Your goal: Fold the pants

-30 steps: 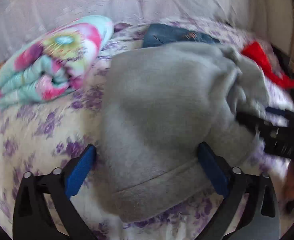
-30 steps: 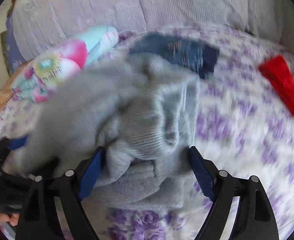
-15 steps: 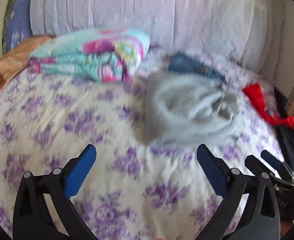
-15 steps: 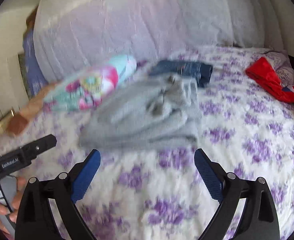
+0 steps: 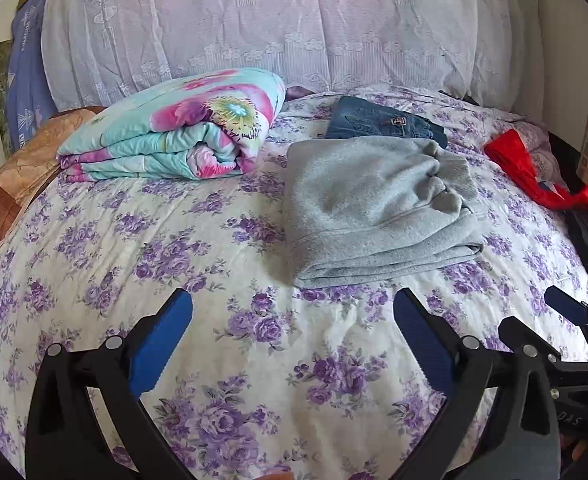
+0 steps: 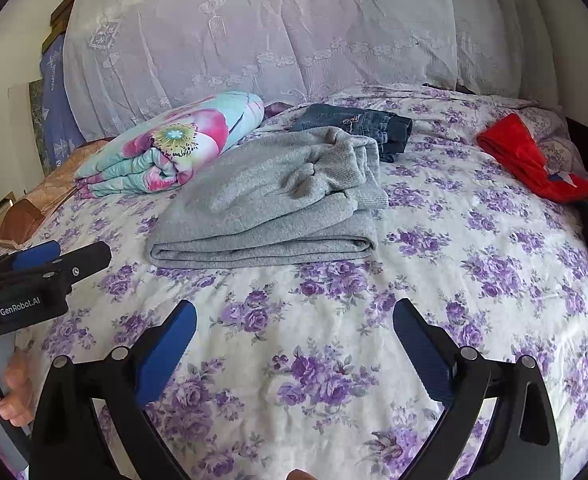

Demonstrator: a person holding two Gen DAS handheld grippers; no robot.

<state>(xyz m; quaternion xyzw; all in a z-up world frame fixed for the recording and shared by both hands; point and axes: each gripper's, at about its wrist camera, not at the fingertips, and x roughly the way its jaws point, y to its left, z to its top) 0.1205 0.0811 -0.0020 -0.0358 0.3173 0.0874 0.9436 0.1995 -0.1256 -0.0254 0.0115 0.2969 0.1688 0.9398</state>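
Beyond both of your grippers, on the flowered bedsheet (image 5: 142,240), the grey pants (image 5: 374,204) lie folded, long axis running left to right. Your left gripper (image 5: 292,342) and right gripper (image 6: 294,346) both stand wide open and empty, near the pants' front fold; the right one's jaws have just been opening.

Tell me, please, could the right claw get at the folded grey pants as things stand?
Probably yes: the right claw is open and empty, and only bare floral bedsheet lies between it and the grey pants.

Grey pants (image 5: 374,204) folded on bed.
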